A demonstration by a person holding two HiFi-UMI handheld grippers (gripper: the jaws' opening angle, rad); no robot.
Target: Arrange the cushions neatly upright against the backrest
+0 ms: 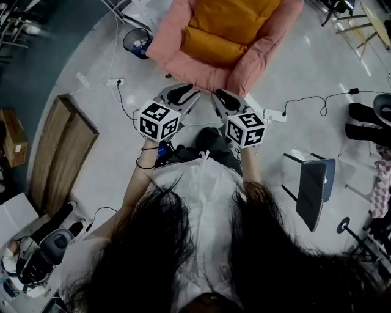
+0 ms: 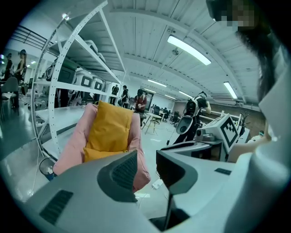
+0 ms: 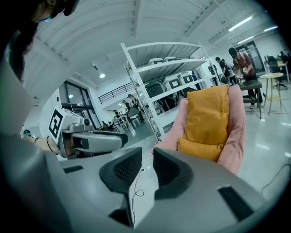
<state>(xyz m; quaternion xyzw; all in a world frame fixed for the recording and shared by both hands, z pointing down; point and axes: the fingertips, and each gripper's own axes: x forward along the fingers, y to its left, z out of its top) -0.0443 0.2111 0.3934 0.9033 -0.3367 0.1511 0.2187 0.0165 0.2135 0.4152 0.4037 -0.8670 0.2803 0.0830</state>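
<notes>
The orange cushion (image 1: 235, 17) stands upright against the backrest of the pink armchair (image 1: 177, 43), filling the middle between its two padded arms. At its foot, along the front edge of the seat, a lower orange pad (image 1: 211, 46) lies flat. I cannot tell whether it is a separate cushion or a fold of the same one. The armchair sits on the grey floor (image 1: 293, 67) ahead of you, apart from both of your tools.

Your left gripper (image 1: 183, 93) points toward the chair's front edge and tilts slightly downward. Its jaws stand apart with a clear gap, and only the floor and the chair's corner show between them, so it holds nothing. Your right gripper (image 1: 227, 98) is just beside it and aimed the same way. Its jaws are closer together than the left's, but a narrow slot shows between them with bare floor and a thin cable seen through it, so it is empty too. Neither tool touches the chair or the cushion.

In the head view, a dark mesh bin (image 1: 135, 41) stands just beside the chair's arm on the left of the picture. A white power strip (image 1: 116, 81) with trailing cables lies on the floor near it. A wooden board (image 1: 64, 150) lies flat further left, and a blue chair (image 1: 314, 189) stands to your right. In the left gripper view, a white shelving rack (image 2: 68, 86) rises beside the armchair, and people (image 2: 140, 101) stand around tables further back.
</notes>
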